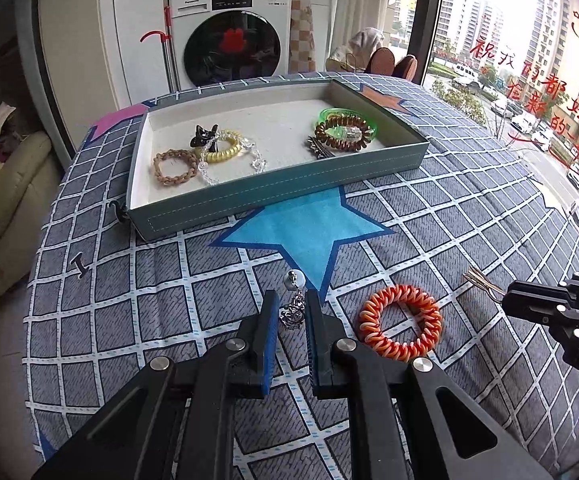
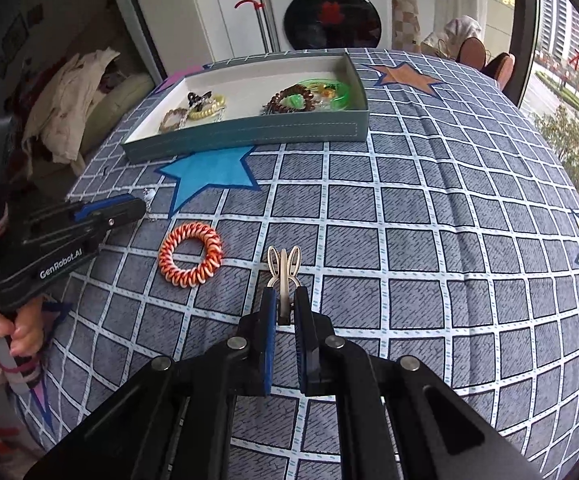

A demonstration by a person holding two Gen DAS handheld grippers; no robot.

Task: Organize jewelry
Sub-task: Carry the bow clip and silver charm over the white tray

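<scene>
A teal tray [image 1: 273,196] [image 2: 249,132] at the far side of the checked cloth holds several hair ties, a chain and a clip. My left gripper [image 1: 292,300] has its fingers close around a silver chain pendant [image 1: 294,304] lying on the cloth. My right gripper [image 2: 284,296] is shut on the end of a beige hair clip [image 2: 284,268]; the clip [image 1: 481,280] also shows in the left wrist view. An orange and white coil hair tie [image 1: 401,328] [image 2: 190,255] lies on the cloth between the two grippers.
A blue star [image 1: 305,232] is printed on the cloth in front of the tray. A washing machine [image 1: 229,36] stands behind the table. A window is at the right and a sofa with clothes [image 2: 69,100] at the left.
</scene>
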